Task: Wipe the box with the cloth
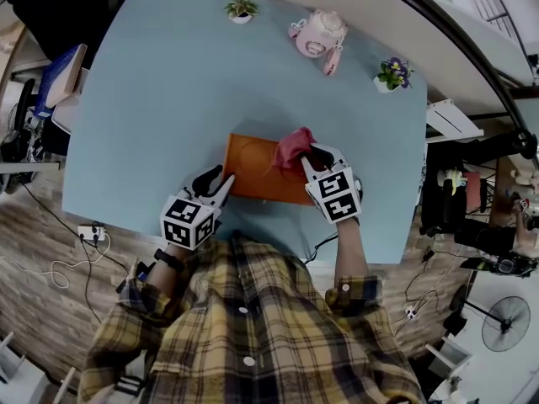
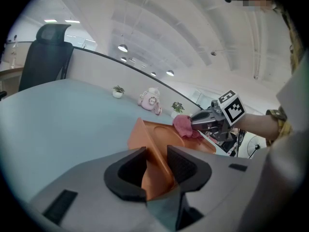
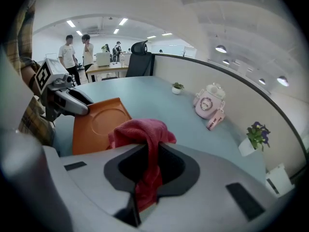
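A pink clock (image 1: 318,34) stands between a green plant (image 1: 242,9) and a purple-flowered plant (image 1: 393,74) on the table (image 1: 152,99).

A pale-blue table (image 1: 168,99) stands on wood-plank flooring (image 1: 42,263).

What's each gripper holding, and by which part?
Left gripper clamps the orange box by its near left corner rim; right gripper pinches the pink cloth by a fold.

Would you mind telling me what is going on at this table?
A person in a plaid shirt holds tongs in each hand. The left tongs clamp the near edge of a flat orange box on the light blue table. The right tongs hold a crumpled pink cloth over its right side.
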The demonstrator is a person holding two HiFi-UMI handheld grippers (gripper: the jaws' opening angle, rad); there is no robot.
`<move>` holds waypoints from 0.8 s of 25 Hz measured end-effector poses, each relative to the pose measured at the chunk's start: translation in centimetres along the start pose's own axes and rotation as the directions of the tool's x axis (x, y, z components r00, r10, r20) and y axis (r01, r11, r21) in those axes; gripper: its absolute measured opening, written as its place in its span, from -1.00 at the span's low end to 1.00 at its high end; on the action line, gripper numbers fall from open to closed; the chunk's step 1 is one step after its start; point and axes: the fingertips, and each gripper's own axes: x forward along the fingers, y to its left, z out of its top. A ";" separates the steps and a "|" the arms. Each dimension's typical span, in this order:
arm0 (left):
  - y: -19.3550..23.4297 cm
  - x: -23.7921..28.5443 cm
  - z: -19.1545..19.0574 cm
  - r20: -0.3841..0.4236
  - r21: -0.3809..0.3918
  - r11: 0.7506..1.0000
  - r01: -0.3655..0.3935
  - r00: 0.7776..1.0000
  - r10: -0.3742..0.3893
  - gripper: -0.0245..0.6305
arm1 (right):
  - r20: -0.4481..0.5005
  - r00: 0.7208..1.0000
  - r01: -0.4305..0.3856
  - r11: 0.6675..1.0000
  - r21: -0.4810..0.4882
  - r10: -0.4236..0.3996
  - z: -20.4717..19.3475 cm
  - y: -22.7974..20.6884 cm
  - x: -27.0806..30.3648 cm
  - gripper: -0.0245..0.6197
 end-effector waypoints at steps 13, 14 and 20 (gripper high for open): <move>0.0 0.1 0.1 0.003 0.003 1.000 0.005 1.000 -0.005 -0.53 | -0.059 0.984 0.172 0.983 0.061 -0.169 -2.6 -3.2 -2.9 -0.75; 0.0 0.1 0.1 0.003 0.003 1.000 0.005 1.000 -0.005 -0.53 | -0.068 0.981 0.186 0.980 0.068 -0.181 -2.9 -3.5 -3.2 -0.75; 0.0 0.1 0.1 0.007 0.004 1.000 0.004 1.000 -0.004 -0.53 | -0.083 0.973 0.224 0.971 0.081 -0.218 -4.0 -4.3 -4.4 -0.75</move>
